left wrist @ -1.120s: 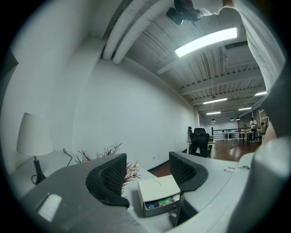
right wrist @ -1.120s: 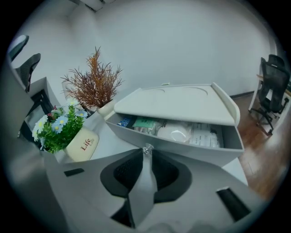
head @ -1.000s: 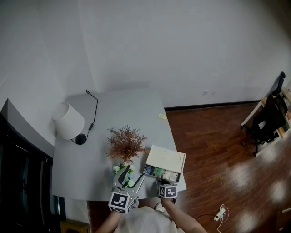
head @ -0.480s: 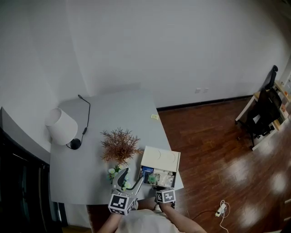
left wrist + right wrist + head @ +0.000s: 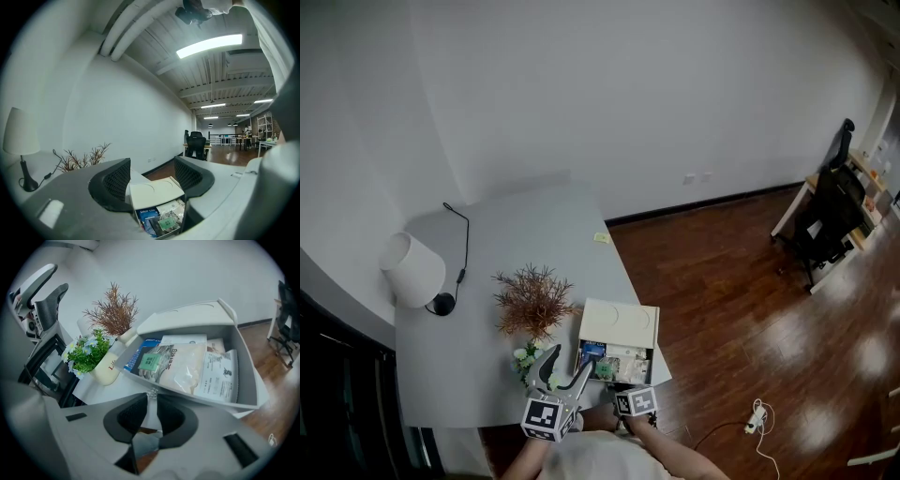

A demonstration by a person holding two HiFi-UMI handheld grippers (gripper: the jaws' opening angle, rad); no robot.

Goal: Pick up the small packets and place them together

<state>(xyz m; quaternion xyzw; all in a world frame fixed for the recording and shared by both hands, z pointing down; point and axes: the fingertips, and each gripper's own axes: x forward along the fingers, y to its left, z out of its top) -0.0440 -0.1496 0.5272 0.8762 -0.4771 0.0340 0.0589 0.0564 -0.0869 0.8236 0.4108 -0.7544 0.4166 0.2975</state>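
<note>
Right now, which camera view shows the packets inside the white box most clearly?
The right gripper view: the packets lie close and large in the open white box, labels visible. The head view shows them only as tiny patches; the left gripper view shows just the front ones, small.

I'm seeing a white box (image 5: 243, 371), a blue packet (image 5: 140, 355), a green-labelled clear packet (image 5: 171, 365), and pinching a silvery packet (image 5: 151, 414).
</note>
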